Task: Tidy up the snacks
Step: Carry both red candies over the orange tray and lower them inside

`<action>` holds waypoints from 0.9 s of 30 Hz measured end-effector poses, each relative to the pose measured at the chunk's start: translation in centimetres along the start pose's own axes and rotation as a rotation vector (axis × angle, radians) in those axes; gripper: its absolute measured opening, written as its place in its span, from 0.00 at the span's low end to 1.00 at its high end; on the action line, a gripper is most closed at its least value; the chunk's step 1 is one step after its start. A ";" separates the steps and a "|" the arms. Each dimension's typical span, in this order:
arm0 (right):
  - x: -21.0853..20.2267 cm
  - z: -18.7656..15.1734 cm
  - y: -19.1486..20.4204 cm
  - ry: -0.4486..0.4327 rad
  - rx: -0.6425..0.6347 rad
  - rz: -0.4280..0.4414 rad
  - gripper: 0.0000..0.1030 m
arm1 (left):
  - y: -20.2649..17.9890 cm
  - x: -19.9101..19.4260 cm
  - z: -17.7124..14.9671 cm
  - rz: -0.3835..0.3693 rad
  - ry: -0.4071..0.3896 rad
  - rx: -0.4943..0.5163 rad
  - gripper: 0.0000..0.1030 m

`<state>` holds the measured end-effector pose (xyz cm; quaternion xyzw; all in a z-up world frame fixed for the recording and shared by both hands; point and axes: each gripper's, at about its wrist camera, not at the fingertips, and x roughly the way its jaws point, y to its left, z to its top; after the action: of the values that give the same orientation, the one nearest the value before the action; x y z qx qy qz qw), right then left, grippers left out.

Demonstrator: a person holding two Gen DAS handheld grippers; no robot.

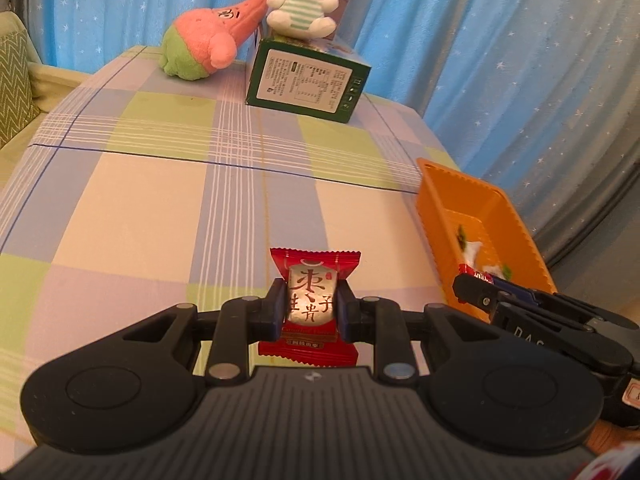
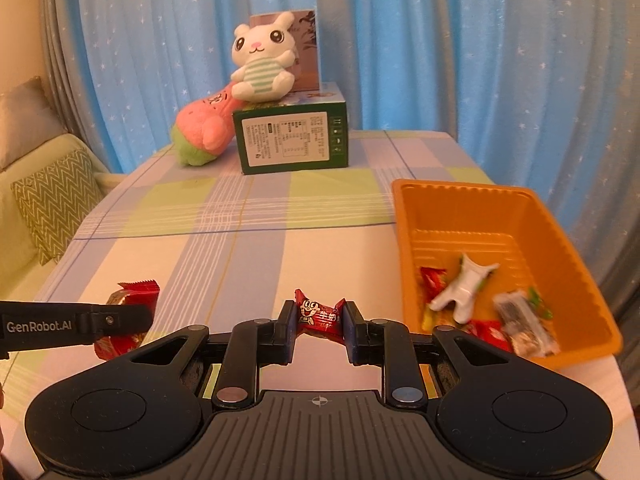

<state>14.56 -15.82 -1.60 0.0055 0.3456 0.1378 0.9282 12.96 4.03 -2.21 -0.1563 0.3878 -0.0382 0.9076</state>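
warm indoor light | fisheye-bent edges | dark corners | slight blur

The left gripper was clamped on a red snack packet, its jaws pressed against the packet's sides. The right gripper was closed on a small red candy and sat just to the right of the left one, both pointing forward, roughly level.
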 end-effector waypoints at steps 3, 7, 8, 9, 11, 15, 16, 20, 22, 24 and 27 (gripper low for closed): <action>-1.7 -0.5 -0.2 -0.001 0.006 0.000 0.24 | -0.8 -1.4 -0.7 -0.002 -0.002 0.002 0.22; -3.5 -0.9 -0.4 -0.006 0.014 0.000 0.24 | -1.9 -2.8 -1.6 -0.001 -0.003 0.020 0.22; -4.0 -0.9 -0.5 -0.008 0.015 0.000 0.24 | -2.1 -3.0 -1.7 -0.002 -0.003 0.026 0.22; -4.4 -1.0 -0.6 -0.010 0.017 0.001 0.24 | -2.4 -3.3 -1.8 -0.004 -0.004 0.033 0.22; -5.2 -1.2 -0.8 -0.013 0.019 0.001 0.24 | -3.1 -3.8 -2.0 -0.006 -0.008 0.047 0.22; -6.3 -1.5 -1.4 -0.019 0.025 -0.005 0.24 | -4.1 -4.4 -2.2 -0.012 -0.012 0.066 0.22; -6.5 -1.5 -1.6 -0.020 0.028 -0.007 0.24 | -4.3 -4.6 -2.2 -0.013 -0.014 0.070 0.22; -7.3 -1.7 -2.4 -0.028 0.040 -0.018 0.24 | -5.0 -5.0 -2.2 -0.014 -0.017 0.085 0.22; -7.6 -1.8 -2.7 -0.031 0.045 -0.024 0.24 | -5.3 -5.1 -2.3 -0.016 -0.019 0.091 0.22; -7.9 -1.8 -3.2 -0.036 0.051 -0.028 0.24 | -5.7 -5.2 -2.2 -0.016 -0.022 0.099 0.22; -8.3 -1.8 -3.9 -0.040 0.062 -0.038 0.24 | -6.4 -5.3 -2.2 -0.023 -0.022 0.111 0.22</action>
<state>8.44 -21.89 1.96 0.0305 0.3310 0.1094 0.9368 8.05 -1.58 2.07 -0.1108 0.3731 -0.0681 0.9186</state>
